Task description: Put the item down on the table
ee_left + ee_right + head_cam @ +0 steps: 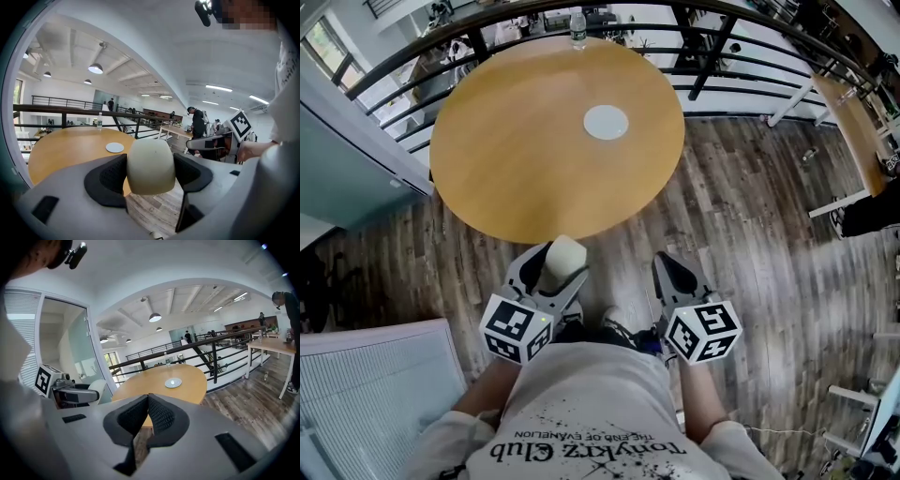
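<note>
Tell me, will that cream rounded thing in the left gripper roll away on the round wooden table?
Maybe a little. The smooth cream rounded thing has curved sides, so on its side it could roll. It looks unsquashed between the black pads of the left gripper, so it is probably firm.

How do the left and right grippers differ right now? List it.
The left gripper is clamped on a cream rounded item; the right gripper holds nothing. The left jaws stand apart around it; the right jaws are pressed together. Both hover over the floor, short of the round table.
</note>
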`<state>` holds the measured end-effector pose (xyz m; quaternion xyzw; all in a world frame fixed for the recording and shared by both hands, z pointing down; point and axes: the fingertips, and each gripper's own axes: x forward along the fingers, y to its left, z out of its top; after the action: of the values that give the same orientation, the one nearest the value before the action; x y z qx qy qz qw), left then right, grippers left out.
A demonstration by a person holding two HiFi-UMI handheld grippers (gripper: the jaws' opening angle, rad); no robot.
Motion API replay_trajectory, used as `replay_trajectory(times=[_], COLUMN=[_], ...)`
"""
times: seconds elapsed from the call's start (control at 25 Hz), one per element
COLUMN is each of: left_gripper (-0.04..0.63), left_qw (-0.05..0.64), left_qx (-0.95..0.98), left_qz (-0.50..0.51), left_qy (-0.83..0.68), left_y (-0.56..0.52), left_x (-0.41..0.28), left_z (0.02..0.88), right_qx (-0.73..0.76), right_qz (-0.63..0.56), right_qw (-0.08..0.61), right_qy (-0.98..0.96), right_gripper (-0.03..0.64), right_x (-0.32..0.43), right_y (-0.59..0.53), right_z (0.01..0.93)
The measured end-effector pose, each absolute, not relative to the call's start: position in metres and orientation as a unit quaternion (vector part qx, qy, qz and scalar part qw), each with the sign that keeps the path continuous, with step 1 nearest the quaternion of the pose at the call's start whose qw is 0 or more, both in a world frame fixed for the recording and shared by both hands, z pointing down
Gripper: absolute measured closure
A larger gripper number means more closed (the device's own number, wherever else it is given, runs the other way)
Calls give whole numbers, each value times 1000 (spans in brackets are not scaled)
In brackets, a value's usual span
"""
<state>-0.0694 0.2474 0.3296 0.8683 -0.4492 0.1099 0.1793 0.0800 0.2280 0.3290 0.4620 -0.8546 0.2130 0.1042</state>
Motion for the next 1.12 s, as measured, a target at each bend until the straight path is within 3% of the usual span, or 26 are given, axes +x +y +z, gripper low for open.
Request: replay_trajectory(times=[0.8,1.12], left_gripper=[277,278], left_qw=[169,175], left_qx=[880,885], left_qz=[87,77], left_qy=[-435,-425], left_y=[260,250], left_x=[-137,-134], left_z=[322,324], right_qx=[530,529], right_qz=[203,210], right_qw=[76,75], right_qy=[-820,-819], right_gripper=[591,591], right_x=[54,45], right_y=[238,235], right_z=[313,320])
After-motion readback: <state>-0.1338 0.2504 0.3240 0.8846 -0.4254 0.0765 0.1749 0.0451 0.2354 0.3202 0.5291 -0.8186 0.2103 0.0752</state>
